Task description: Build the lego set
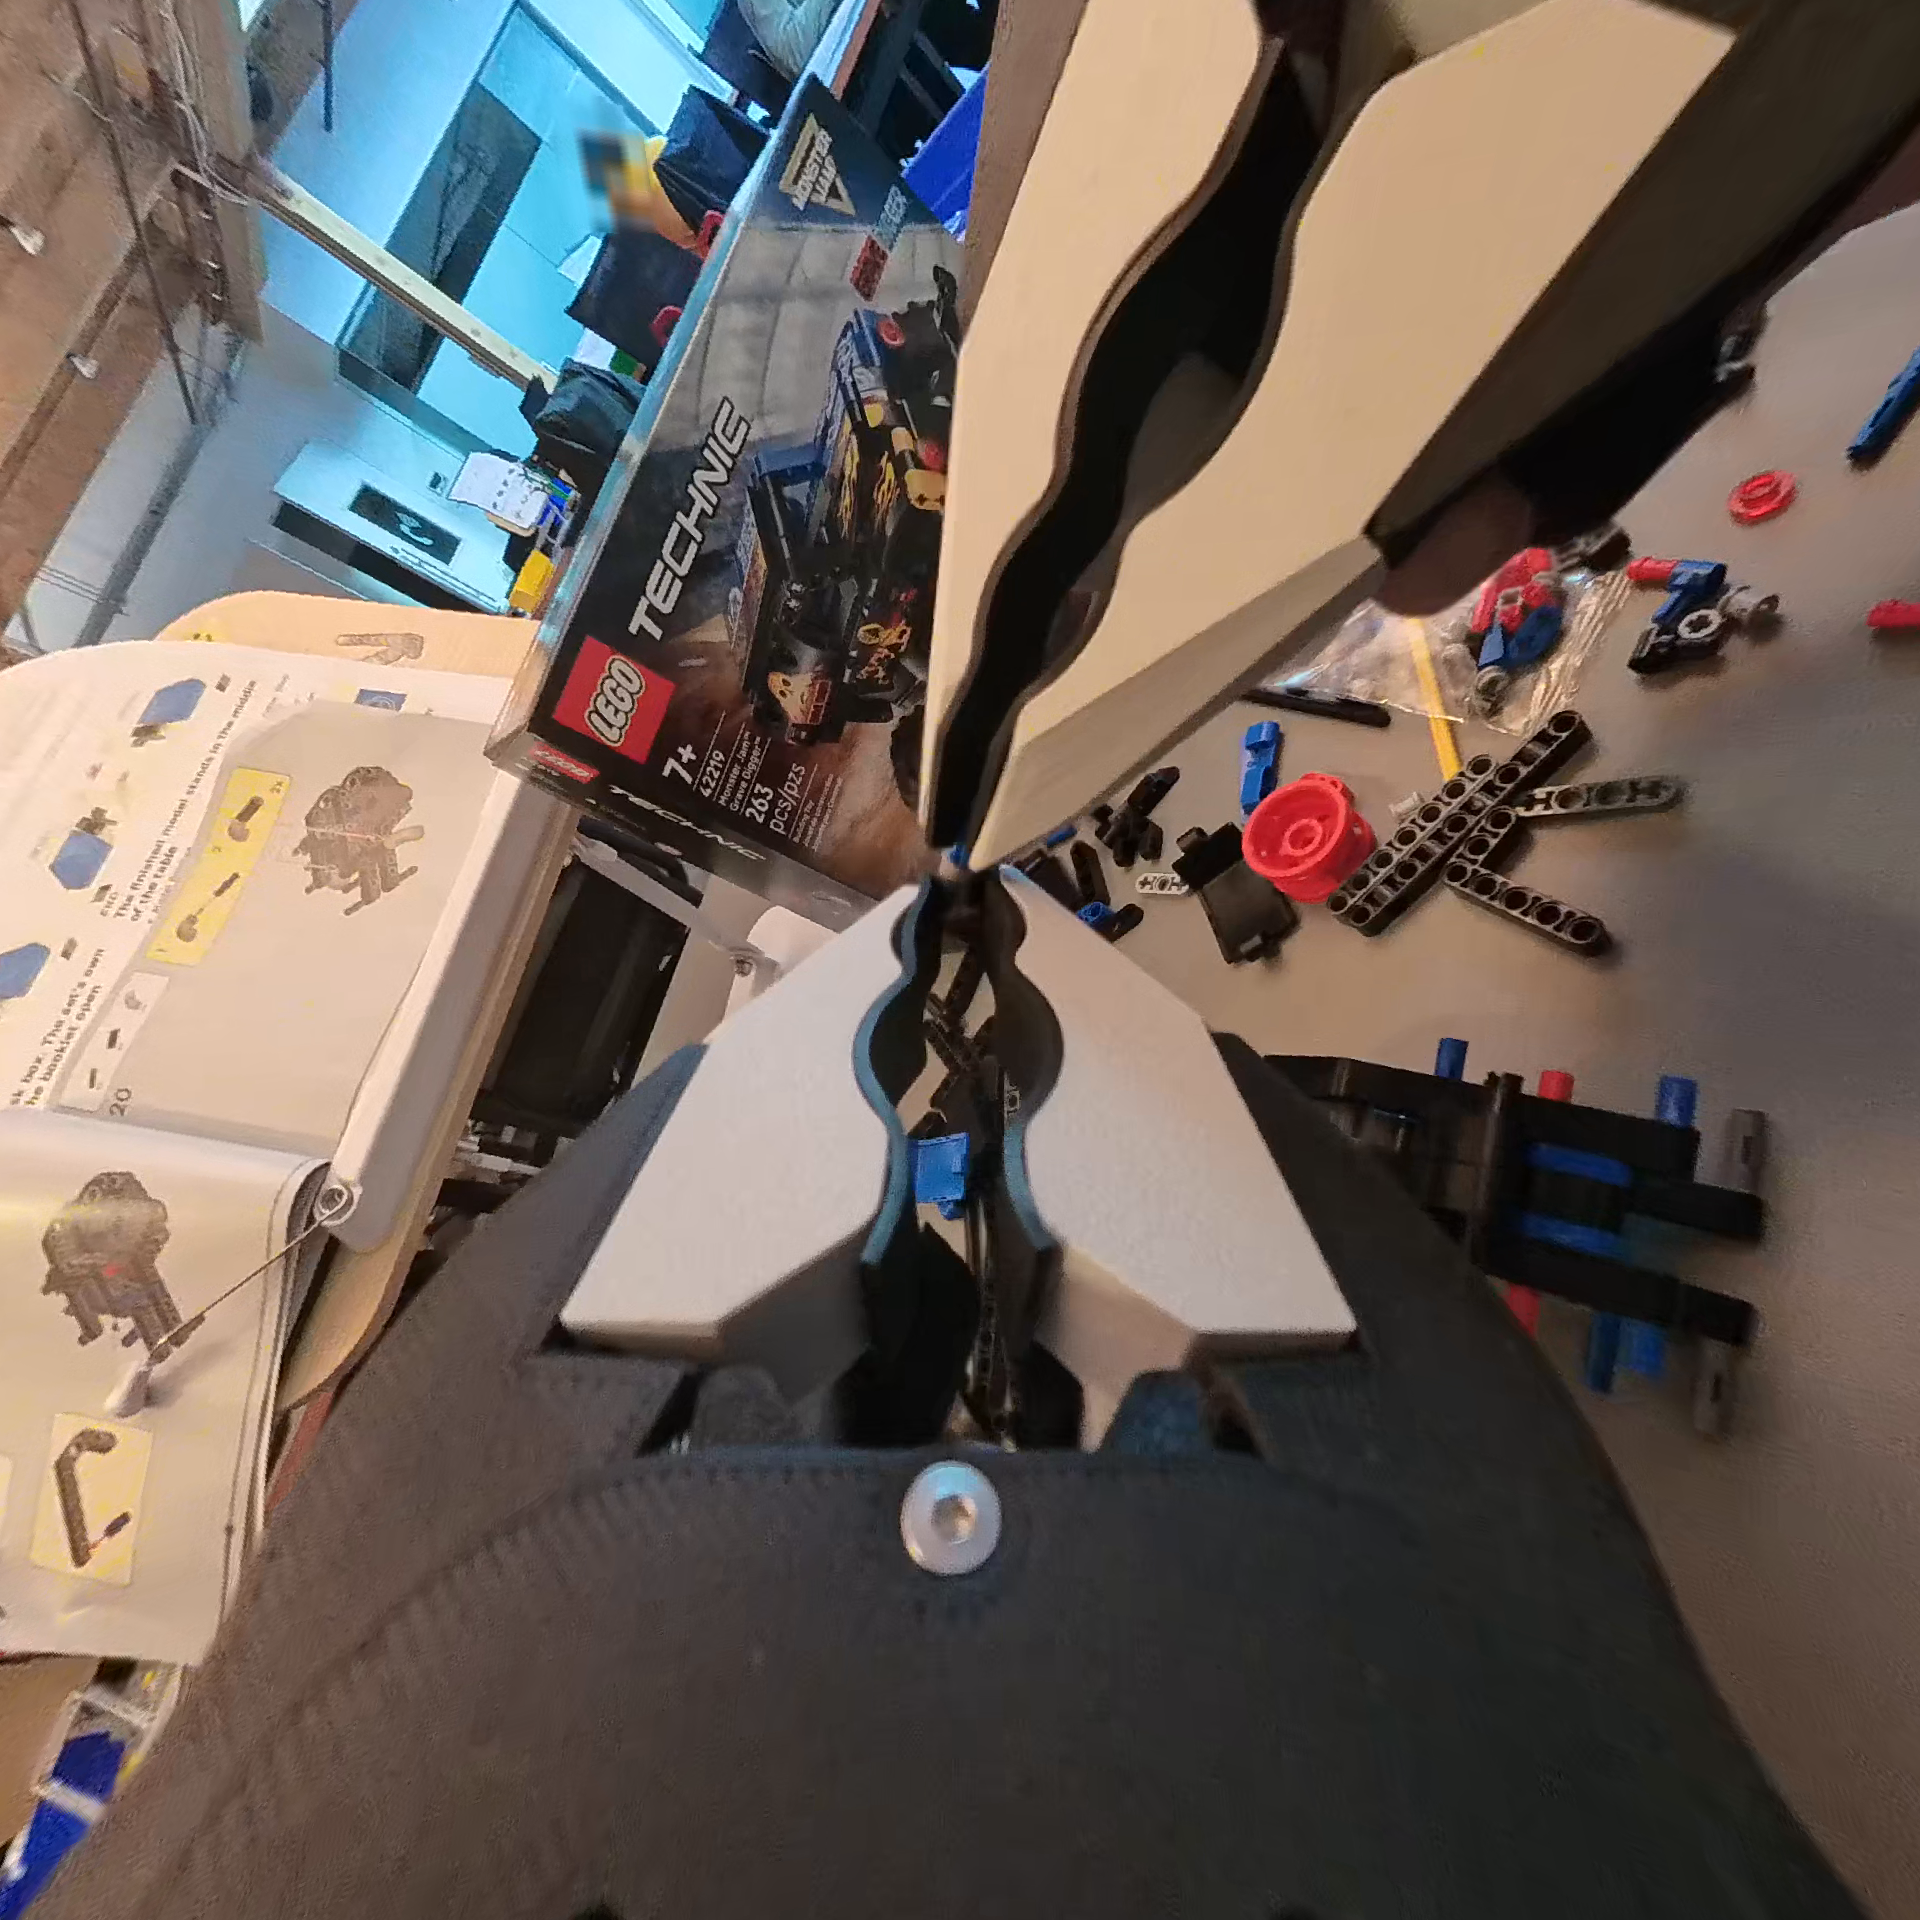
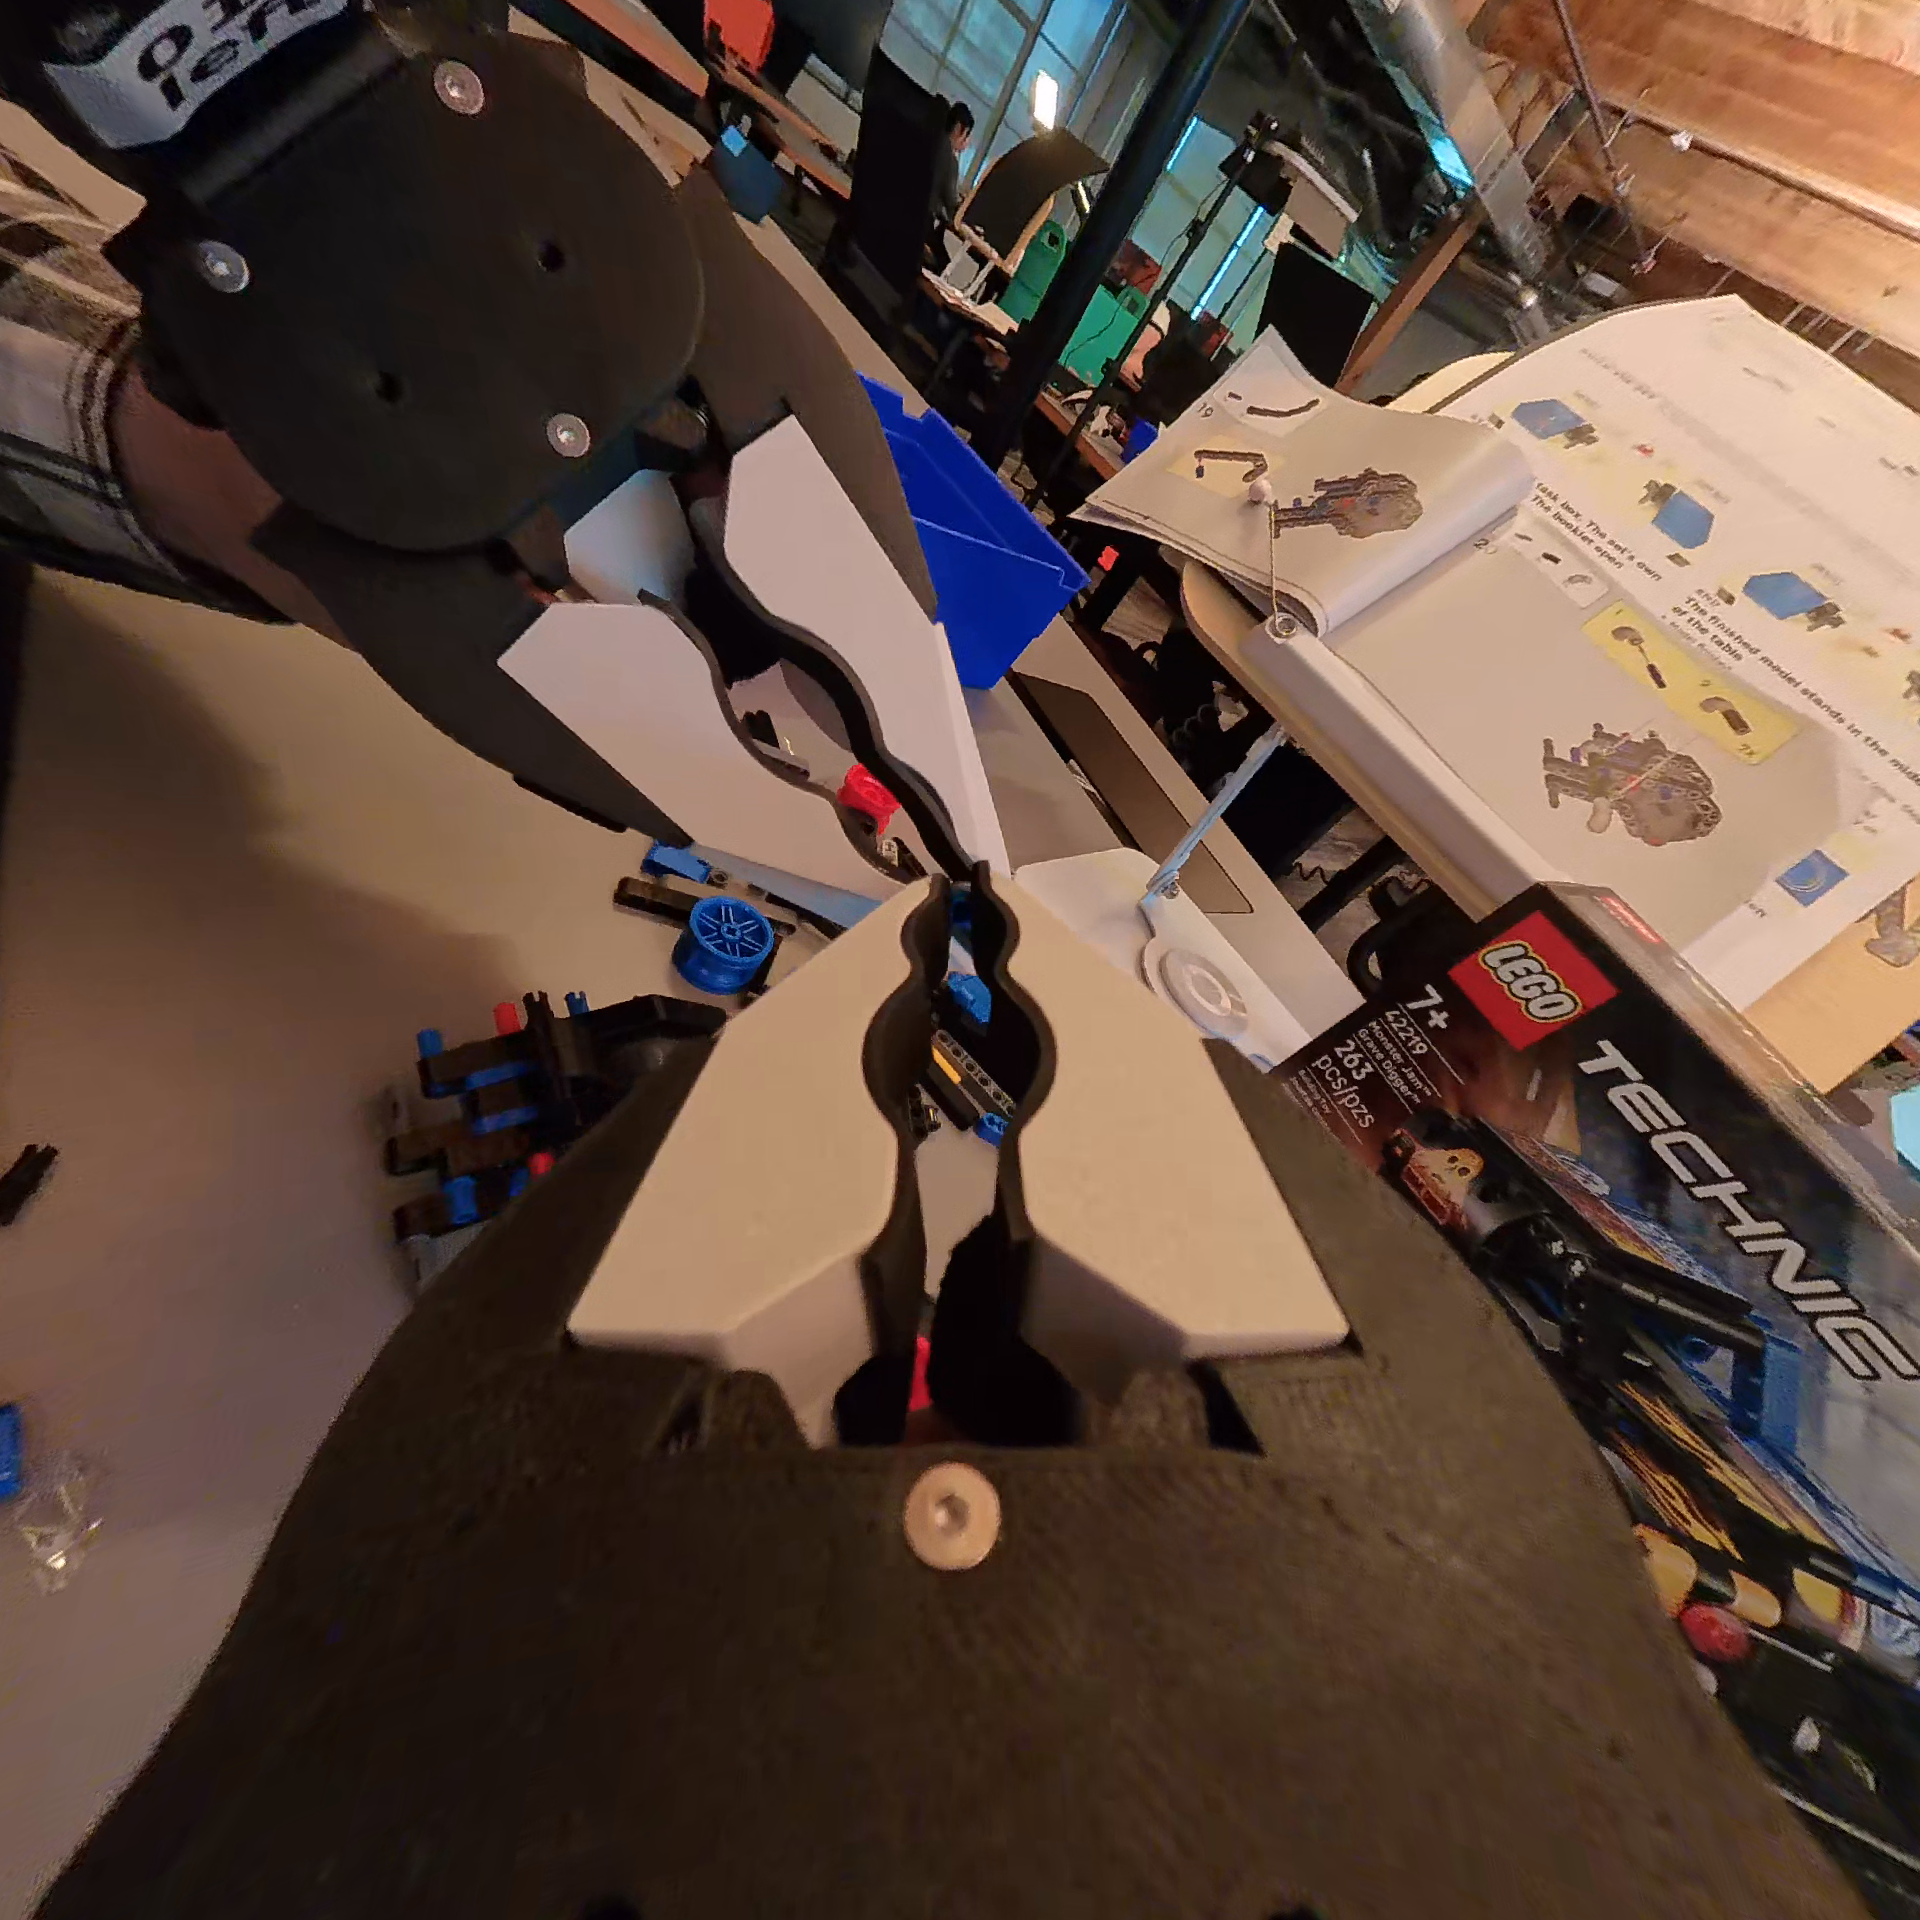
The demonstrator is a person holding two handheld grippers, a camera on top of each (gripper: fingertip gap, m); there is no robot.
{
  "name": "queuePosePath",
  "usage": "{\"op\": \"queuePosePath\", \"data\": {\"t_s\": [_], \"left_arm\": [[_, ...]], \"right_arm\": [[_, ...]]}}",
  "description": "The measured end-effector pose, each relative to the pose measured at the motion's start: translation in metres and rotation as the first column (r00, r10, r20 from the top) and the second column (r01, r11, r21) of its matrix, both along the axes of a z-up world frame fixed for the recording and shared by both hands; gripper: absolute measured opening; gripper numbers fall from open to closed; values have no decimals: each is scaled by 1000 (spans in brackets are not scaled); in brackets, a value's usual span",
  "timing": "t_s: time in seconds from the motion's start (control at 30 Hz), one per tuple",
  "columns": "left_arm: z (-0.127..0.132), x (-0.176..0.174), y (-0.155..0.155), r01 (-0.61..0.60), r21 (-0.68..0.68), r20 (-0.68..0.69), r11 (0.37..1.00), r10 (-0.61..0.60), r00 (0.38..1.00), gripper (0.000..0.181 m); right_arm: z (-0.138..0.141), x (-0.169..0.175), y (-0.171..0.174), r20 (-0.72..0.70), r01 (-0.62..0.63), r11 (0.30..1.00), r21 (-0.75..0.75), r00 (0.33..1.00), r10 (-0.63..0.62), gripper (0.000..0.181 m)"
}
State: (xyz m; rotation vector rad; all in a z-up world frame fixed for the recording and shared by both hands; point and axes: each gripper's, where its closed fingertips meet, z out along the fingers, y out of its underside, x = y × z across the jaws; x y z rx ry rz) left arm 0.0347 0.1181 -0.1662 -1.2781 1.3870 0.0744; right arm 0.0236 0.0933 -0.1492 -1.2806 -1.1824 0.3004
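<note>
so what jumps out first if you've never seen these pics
The two tongs meeting tip to tip in mid-air: the left tongs and right tongs pinch nearly shut around something small, too hidden to name. Behind them stands the dark set box, with a red wheel hub among loose black beams on the grey table.

The left gripper (image 1: pixel 961 883) and the right gripper (image 2: pixel 971 883) meet tip to tip above the table, each with its jaws drawn nearly together at the tips. A small blue piece shows at the meeting point; which gripper clamps it cannot be told.
</note>
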Motion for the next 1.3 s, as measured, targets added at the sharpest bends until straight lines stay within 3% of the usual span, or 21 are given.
{"op": "queuePosePath", "data": {"t_s": [0.03,0.17,0.3,0.43,0.63,1.0,1.3], "left_arm": [[-1,1,0,5,-12,8,1000,-5,1000,3],[6,3,0,56,-20,69,998,-54,996,6],[22,0,-5,97,24,143,995,-99,985,17],[25,7,-15,149,78,138,986,-159,978,9],[28,7,-21,177,66,140,982,-184,973,5],[21,11,-22,109,16,126,994,-110,986,4],[18,10,-20,138,-66,157,988,-126,980,5]], "right_arm": [[0,0,0,-12,-7,1000,-18,1000,7,2],[7,5,1,-162,-95,980,-178,985,66,1],[21,12,-1,-361,-241,918,-315,925,118,1],[25,16,-2,-458,-332,864,-379,878,137,2],[25,15,-9,-477,-393,833,-390,860,182,1],[26,9,-8,-388,-288,919,-268,906,170,0],[23,12,-4,-366,-275,906,-322,919,150,1]]}}
